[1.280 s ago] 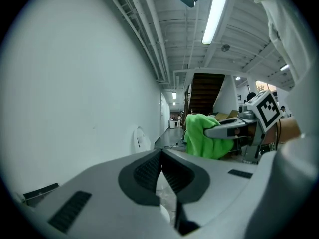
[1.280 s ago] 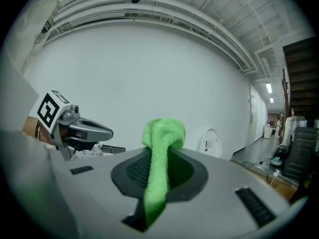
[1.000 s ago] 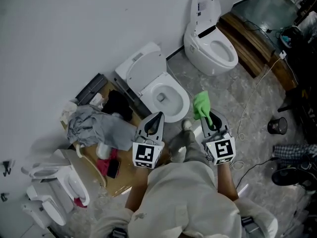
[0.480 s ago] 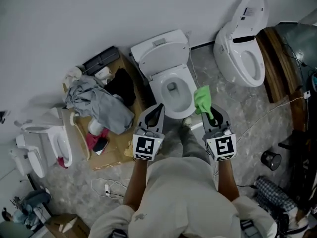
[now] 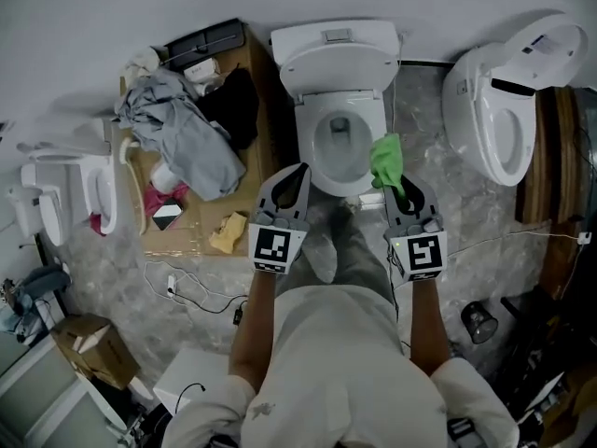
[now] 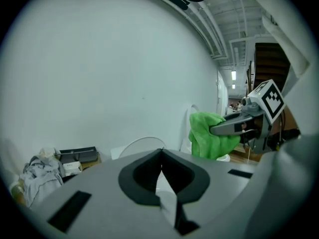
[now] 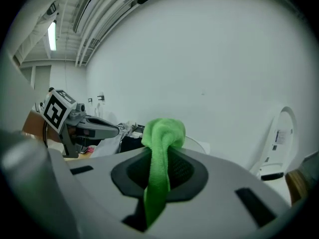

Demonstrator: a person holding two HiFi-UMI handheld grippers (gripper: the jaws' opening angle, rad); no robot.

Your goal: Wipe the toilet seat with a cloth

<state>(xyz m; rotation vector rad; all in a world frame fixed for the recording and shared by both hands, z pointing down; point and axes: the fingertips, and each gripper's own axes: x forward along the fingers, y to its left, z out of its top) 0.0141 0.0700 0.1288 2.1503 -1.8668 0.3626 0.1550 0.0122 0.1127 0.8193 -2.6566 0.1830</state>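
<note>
- The right claw [image 5: 395, 183] is pressing its jaws together on a green cloth [image 5: 386, 157]. In the right gripper view the cloth is standing up out of the jaws as a folded bunch, and a strip of it is hanging down between them.
- The left claw [image 5: 296, 173] is holding nothing. In the left gripper view its jaws are meeting in front, with only the wall and the white toilet showing beyond them.
- The toilet seat [image 5: 317, 149] is lying ahead of both claws, and in the head view it is sitting between them. Its long axis is running away from the person toward the wall, and the lid [image 5: 336, 62] is standing raised at the far end.
- The cloth is the nearer thing to the seat: from above it is overlapping the front right part of the rim. Both gripper views are looking at the wall and not down at the seat, so I am judging that the cloth is hanging above the seat. No view is showing whether they are touching.
- The coming move is asking the right claw to go down and a little to the left, to lay the cloth on the rim.
- A second toilet [image 5: 508, 110] is standing to the right, well apart.
</note>
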